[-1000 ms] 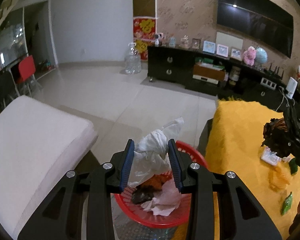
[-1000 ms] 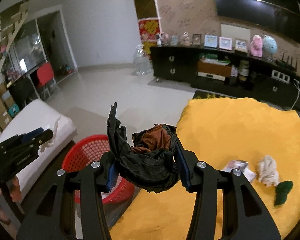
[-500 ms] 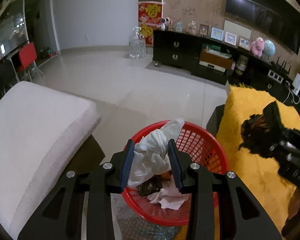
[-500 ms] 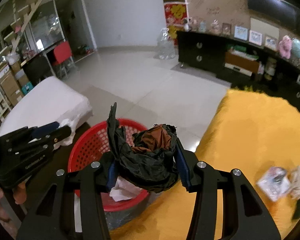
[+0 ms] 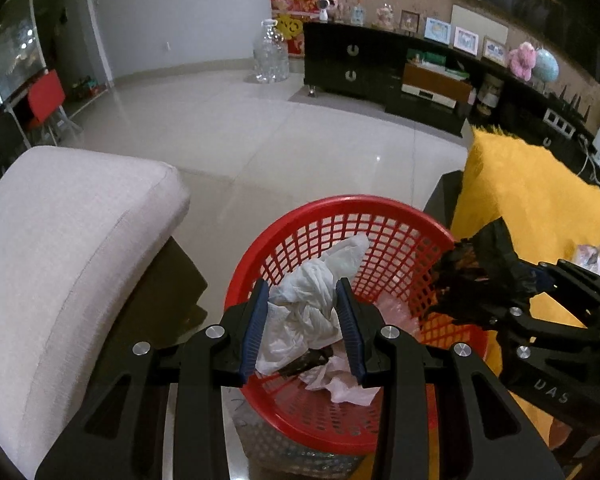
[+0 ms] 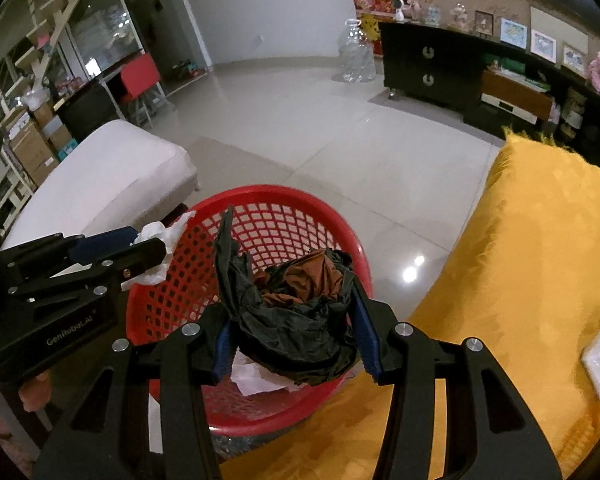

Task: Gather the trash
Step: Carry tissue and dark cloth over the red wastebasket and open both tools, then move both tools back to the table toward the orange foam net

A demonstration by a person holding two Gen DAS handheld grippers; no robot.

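The living room had a glossy tiled floor, a dark TV cabinet along the wall and a white cushioned seat. Beside the yellow-covered table stood the red basket. Over it, my left gripper was clamped on crumpled white tissue, my right gripper on a black plastic wad.
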